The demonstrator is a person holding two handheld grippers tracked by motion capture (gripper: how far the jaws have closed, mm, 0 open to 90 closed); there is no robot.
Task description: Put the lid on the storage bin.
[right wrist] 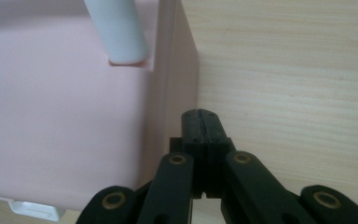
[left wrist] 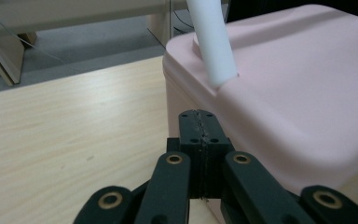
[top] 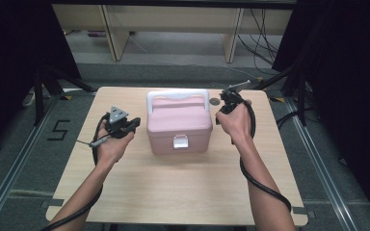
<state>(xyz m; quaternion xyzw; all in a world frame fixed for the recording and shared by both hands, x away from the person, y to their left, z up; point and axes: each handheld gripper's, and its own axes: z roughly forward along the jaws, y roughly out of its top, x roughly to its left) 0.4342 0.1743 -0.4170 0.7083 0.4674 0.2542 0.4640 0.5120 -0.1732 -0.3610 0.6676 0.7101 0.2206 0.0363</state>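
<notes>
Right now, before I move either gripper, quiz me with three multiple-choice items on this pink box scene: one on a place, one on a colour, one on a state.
1. Where does the pink box stand relative to the left gripper and right gripper?
A. Between them
B. Left of both
C. Right of both

2. What colour is the handle?
A. Black
B. White
C. Green

3. How do the left gripper's fingers stand?
A. Wide open
B. Clamped on the handle
C. Pressed together, empty

Answers:
1. A: the high view shows one gripper at each side of the box.
2. B: it arches white over the pink lid.
3. C: the left gripper view shows them meeting with nothing between, beside the box wall.
</notes>
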